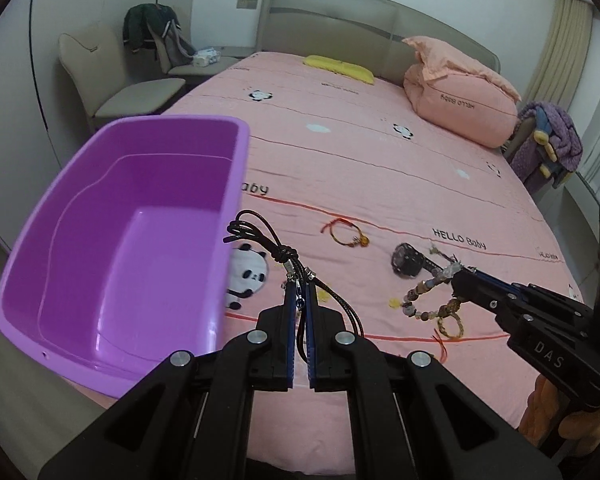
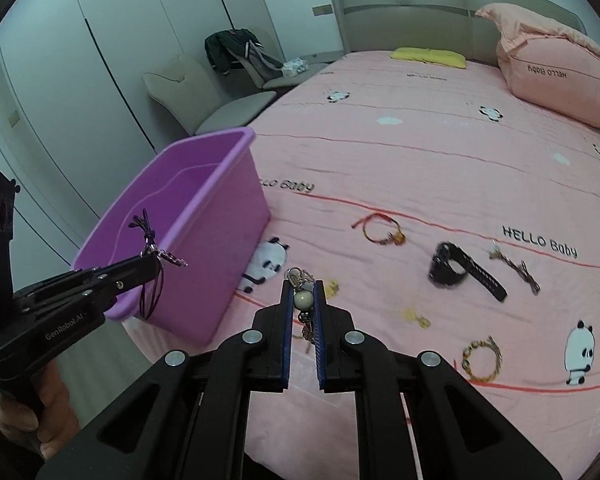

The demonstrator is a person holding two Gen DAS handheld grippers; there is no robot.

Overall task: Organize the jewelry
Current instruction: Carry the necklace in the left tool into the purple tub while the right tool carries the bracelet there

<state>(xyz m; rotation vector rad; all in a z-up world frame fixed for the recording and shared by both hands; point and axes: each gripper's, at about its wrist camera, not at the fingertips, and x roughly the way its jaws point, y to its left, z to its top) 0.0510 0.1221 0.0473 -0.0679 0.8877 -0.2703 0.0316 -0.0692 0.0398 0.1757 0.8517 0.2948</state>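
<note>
**Left wrist view: both grippers hold jewelry beside the purple bin**

The left wrist view shows a pink bedsheet [image 1: 380,168] printed with pandas and "HELLO Baby". Loose on it lie a red-and-gold string bracelet [image 1: 346,234], a black wristwatch [image 1: 410,260] and a braided gold bracelet [image 1: 452,322]. In the right wrist view a small tan braided piece [image 2: 514,266] lies just beyond the watch strap. A pink pillow [image 1: 460,92] and a yellow cushion [image 1: 340,67] sit near the headboard, well apart from the jewelry, and beige chairs [image 1: 116,80] stand to the left of the bed.

The purple plastic bin [image 1: 32,248] rests on the bed's near left corner; its visible interior holds nothing. Its right wall stands between the cord's loop and the bin floor.

The left gripper [image 1: 300,292] is clenched on a black cord necklace [image 1: 260,234], whose loop pokes up beside the bin rim and whose tail hangs down. The right gripper [image 2: 303,284] is clamped on a beaded bracelet [image 1: 424,294] with a pale green bead [image 2: 303,300] between its pads, raised above the sheet.
</note>
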